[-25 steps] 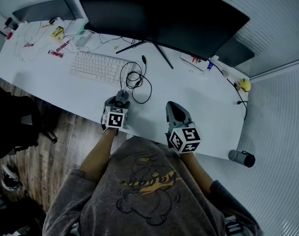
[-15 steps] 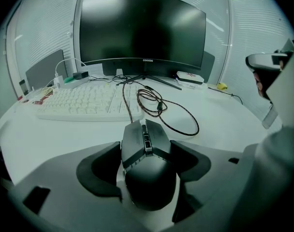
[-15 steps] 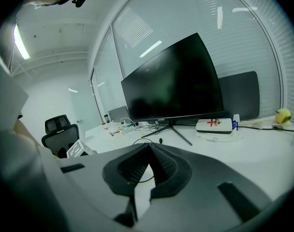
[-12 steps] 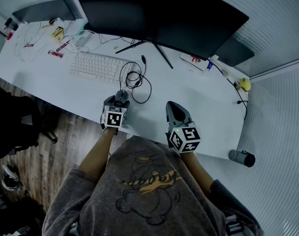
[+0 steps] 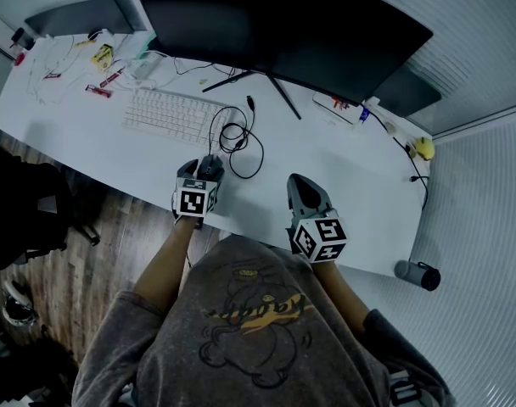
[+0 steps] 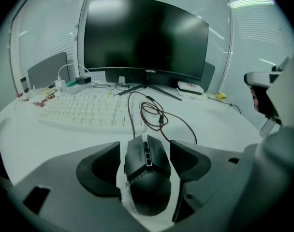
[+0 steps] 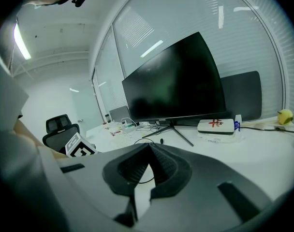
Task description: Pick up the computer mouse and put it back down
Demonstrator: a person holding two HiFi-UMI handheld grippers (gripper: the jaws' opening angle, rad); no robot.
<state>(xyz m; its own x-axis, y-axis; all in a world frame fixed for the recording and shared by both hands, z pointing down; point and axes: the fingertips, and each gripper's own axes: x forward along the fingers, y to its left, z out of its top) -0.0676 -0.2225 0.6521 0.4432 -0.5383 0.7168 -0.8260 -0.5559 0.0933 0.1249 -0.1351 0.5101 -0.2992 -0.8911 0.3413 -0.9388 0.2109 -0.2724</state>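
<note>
A black wired computer mouse (image 6: 147,170) lies lengthwise between the jaws of my left gripper (image 6: 145,146), which press close against its two sides. Its cable (image 6: 154,112) runs forward in loose coils beside the keyboard. In the head view the mouse (image 5: 210,171) and left gripper (image 5: 209,168) are near the front edge of the white desk (image 5: 343,168). I cannot tell whether the mouse is touching the desk. My right gripper (image 5: 299,181) hovers to the right, its jaws shut tip to tip (image 7: 148,147) on nothing.
A white keyboard (image 5: 166,117) lies beyond the mouse, and behind it stands a large dark monitor (image 5: 275,24) on a splayed stand. Small items and wires clutter the far left corner (image 5: 97,58). A dark cylinder (image 5: 417,272) stands past the desk's right end. An office chair (image 5: 29,214) is at left.
The left gripper has edged slightly forward on the desk with the mouse between its jaws. The right gripper has not moved.
</note>
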